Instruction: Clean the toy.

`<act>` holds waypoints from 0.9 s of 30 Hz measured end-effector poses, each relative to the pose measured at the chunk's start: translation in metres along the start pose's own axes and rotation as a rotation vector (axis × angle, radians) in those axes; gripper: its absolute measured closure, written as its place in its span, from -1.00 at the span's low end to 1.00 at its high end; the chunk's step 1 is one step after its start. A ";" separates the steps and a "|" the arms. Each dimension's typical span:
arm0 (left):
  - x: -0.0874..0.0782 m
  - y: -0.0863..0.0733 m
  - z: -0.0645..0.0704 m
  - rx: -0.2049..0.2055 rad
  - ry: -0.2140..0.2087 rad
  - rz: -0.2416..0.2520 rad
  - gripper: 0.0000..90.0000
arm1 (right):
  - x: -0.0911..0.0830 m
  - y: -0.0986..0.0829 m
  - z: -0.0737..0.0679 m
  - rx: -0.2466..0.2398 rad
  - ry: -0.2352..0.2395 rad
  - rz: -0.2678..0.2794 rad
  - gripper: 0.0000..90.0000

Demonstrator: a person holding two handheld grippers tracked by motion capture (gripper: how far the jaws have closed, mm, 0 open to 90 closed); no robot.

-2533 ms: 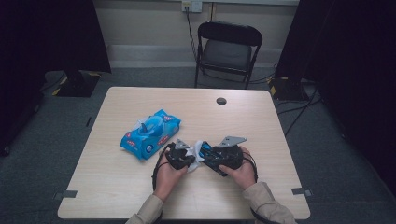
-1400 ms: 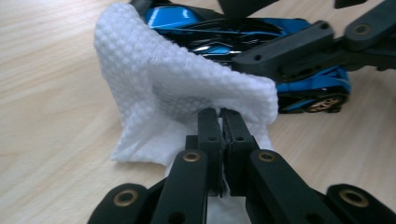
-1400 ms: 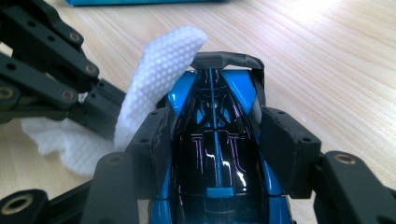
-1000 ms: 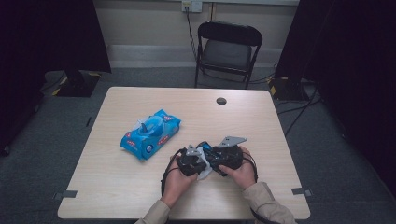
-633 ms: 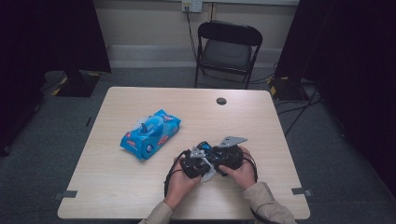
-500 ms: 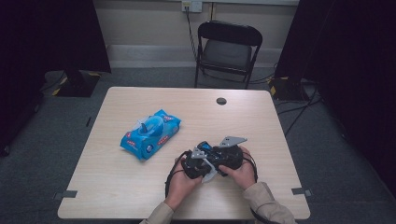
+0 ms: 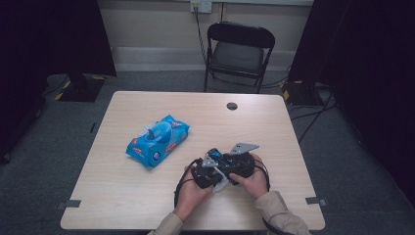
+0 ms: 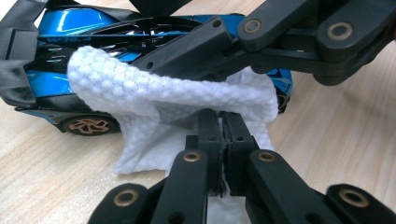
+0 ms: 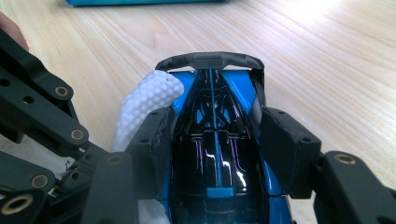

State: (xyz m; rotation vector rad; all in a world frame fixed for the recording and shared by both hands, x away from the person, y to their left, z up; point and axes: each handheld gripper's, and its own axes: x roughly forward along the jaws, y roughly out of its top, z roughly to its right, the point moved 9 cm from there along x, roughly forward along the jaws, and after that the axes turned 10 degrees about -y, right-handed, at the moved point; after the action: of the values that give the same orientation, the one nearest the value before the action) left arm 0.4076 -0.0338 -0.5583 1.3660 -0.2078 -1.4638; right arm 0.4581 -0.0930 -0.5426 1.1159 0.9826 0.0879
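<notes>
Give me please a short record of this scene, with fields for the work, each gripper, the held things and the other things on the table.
work: wiping a toy car with a wet wipe
left gripper: shut on the white wipe, draped over the car's side
right gripper: jaws clamp the blue toy car from both sides
car position: on the table, near the person's edge
other things: blue wipes pack, left of the hands; small dark round spot near the far edge
</notes>
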 end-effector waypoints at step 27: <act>0.001 -0.001 0.005 0.006 -0.014 -0.015 0.96 | 0.000 0.000 0.000 -0.002 0.001 -0.001 -0.02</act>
State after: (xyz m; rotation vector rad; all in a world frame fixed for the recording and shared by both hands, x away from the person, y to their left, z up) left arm 0.4033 -0.0365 -0.5578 1.3648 -0.2118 -1.4864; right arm 0.4581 -0.0931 -0.5426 1.1133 0.9837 0.0883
